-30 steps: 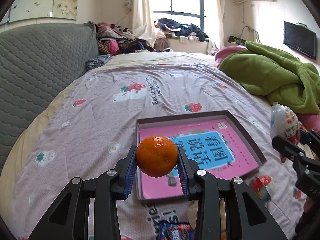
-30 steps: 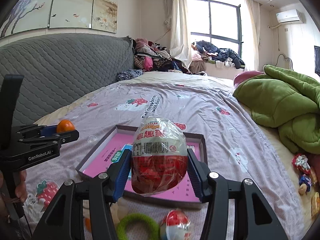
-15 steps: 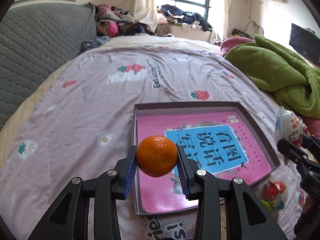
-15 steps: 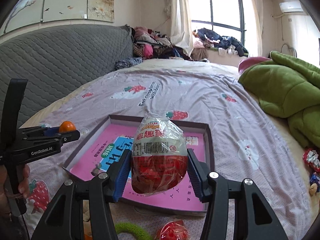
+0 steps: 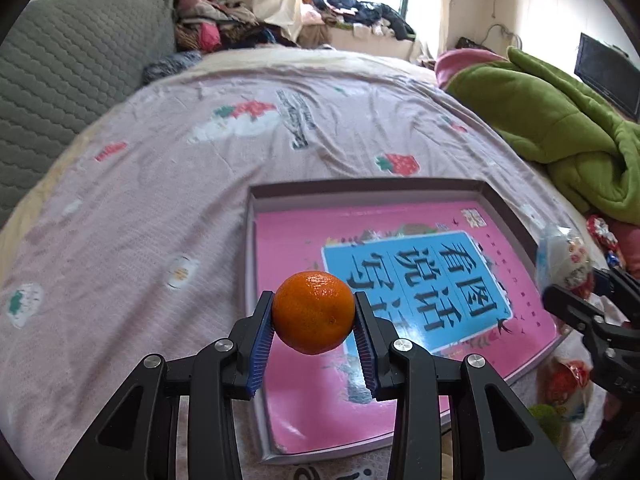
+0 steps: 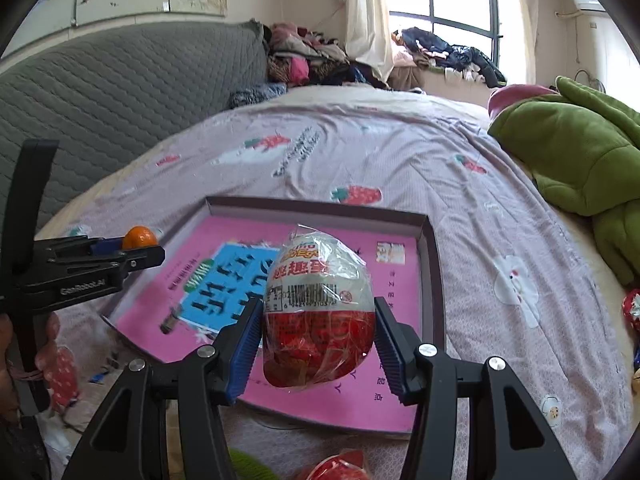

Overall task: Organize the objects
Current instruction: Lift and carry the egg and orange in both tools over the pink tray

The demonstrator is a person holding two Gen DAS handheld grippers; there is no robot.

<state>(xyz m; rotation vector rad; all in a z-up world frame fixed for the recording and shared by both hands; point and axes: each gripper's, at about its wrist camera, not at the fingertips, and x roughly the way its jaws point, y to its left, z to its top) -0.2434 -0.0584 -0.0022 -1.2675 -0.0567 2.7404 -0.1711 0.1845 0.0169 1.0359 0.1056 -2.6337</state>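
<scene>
Both grippers have come lower toward the tray [image 5: 508, 216]. Left gripper [image 5: 314, 314] clamps an orange [image 5: 314, 312] over its near-left corner; right gripper [image 6: 319, 330] clamps a wrapped egg [image 6: 320, 308] above its near edge.

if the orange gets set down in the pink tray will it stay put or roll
The orange is round and smooth, so it would probably roll a little. The tray has a raised rim that should stop it. Its floor looks flat and glossy, likely giving little grip.

A bed under a lilac strawberry-print cotton sheet [image 5: 140, 208] carries a shallow grey cardboard tray [image 5: 360, 192] near its foot edge, a rumpled green fleece blanket [image 5: 560, 136] along its right edge, and what look like foil-wrapped sweets [image 6: 632, 308].
</scene>
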